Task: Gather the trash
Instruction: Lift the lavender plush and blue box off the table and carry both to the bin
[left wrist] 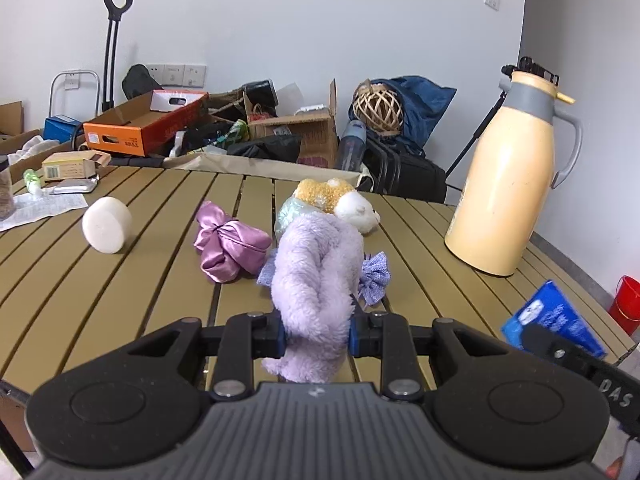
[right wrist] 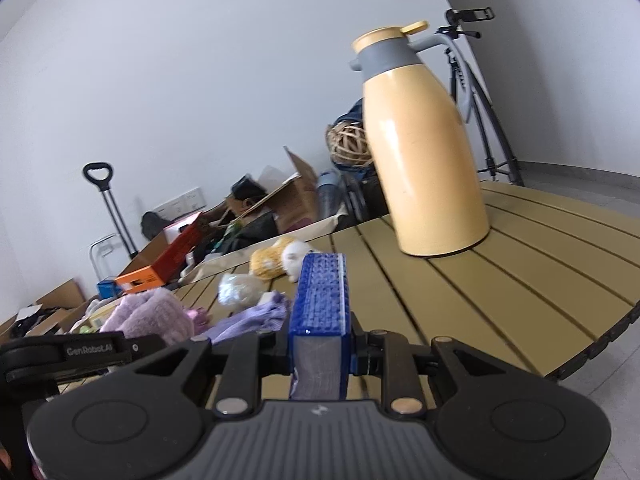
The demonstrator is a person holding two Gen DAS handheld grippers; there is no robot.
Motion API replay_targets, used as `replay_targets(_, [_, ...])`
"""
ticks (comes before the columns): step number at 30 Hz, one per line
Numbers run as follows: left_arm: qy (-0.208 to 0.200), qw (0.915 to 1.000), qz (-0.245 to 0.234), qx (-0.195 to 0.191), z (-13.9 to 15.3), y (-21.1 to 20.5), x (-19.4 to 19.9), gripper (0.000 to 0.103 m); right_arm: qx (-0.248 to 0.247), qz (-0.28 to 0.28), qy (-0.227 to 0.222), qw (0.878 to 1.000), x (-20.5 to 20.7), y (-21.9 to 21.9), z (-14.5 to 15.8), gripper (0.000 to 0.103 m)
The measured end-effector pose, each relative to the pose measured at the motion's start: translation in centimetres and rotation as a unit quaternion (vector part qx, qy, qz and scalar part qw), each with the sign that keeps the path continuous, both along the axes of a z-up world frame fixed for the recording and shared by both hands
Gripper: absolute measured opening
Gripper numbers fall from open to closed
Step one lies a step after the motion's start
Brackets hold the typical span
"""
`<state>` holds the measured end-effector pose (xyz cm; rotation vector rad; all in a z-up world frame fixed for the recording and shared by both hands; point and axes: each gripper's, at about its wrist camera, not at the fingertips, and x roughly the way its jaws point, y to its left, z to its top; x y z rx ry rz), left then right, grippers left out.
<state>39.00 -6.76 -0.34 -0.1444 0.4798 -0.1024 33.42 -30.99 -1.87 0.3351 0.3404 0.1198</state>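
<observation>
My left gripper (left wrist: pixel 316 330) is shut on a fluffy lilac plush cloth (left wrist: pixel 316 276), held just above the slatted table (left wrist: pixel 120 280). My right gripper (right wrist: pixel 320 354) is shut on a blue packet (right wrist: pixel 322 304), standing upright between the pads; the packet also shows at the right of the left wrist view (left wrist: pixel 554 312). The lilac cloth appears at the left of the right wrist view (right wrist: pixel 154 318). On the table lie a pink satin pouch (left wrist: pixel 230 246), a white puck (left wrist: pixel 107 224), a purple patterned bow (left wrist: pixel 374 276) and a yellow-white plush toy (left wrist: pixel 336 204).
A tall yellow thermos jug (left wrist: pixel 510 184) stands at the table's right side, also in the right wrist view (right wrist: pixel 424 148). Papers and small boxes (left wrist: pixel 68 166) sit at the far left. Cardboard boxes, bags and a wicker ball (left wrist: pixel 378 110) crowd the floor behind. A red bucket (left wrist: pixel 626 298) stands right.
</observation>
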Motion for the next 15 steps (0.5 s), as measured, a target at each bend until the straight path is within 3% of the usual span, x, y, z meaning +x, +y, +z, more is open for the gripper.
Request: replay_targets(15, [-0.028, 0.9996, 0.001, 0.009, 2.0, 1.1, -7.1, 0.027, -0.017, 0.044, -0.018, 0.999, -3.5, 3.0, 2.0, 0.022])
